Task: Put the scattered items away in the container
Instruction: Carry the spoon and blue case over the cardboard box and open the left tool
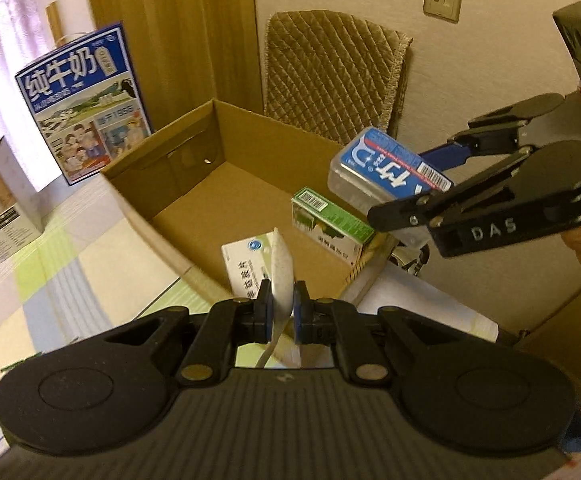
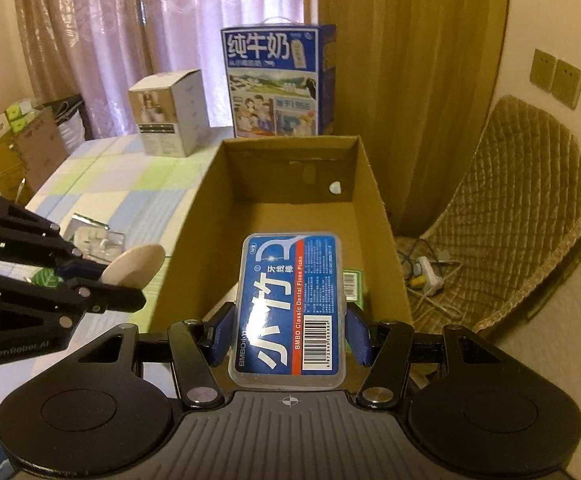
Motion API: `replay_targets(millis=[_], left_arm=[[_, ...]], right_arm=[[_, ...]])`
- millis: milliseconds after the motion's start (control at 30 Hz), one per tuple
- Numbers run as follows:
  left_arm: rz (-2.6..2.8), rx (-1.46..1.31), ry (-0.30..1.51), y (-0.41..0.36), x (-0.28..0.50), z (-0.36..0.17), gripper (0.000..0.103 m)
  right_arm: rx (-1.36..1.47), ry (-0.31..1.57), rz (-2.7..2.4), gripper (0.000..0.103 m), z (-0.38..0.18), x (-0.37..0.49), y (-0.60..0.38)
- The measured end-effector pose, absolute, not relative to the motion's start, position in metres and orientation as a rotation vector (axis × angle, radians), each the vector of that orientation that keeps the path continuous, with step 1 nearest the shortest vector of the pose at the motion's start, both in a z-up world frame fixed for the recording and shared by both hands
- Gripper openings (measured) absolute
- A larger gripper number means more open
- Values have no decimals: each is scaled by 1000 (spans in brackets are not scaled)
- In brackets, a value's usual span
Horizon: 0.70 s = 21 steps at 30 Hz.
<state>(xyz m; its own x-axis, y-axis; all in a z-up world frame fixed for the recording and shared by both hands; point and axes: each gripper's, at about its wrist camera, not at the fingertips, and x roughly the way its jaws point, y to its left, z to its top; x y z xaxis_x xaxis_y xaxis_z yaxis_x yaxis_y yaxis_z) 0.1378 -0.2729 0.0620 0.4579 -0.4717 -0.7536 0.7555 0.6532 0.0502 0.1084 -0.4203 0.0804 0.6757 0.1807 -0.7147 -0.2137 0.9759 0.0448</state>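
Your right claw [image 2: 288, 330] is clamped on the floss box [image 2: 290, 304], hovering over the near end of the cardboard box [image 2: 374, 184]. Your left claw [image 1: 279, 300] pinches a thin white disc [image 1: 282, 276] over the rim at 6 o'clock. You're mid-drop-off, so next just lower and let go inside.

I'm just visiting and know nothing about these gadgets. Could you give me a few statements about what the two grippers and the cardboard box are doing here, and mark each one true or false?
1. The right gripper holds a clear case of dental floss picks. True.
2. The left gripper is empty. False: it is shut on a thin round white disc.
3. The cardboard box has its top closed. False: it is open.
4. A green box already lies inside the cardboard box. True.
5. A blue milk carton stands behind the cardboard box. True.
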Motion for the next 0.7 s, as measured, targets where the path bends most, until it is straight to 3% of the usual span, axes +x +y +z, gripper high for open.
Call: replay_targets(millis=[700], left_arm=[[-828, 437, 782, -321, 184, 38, 9]], right_arm=[[-22, 836, 197, 54, 63, 147, -444]])
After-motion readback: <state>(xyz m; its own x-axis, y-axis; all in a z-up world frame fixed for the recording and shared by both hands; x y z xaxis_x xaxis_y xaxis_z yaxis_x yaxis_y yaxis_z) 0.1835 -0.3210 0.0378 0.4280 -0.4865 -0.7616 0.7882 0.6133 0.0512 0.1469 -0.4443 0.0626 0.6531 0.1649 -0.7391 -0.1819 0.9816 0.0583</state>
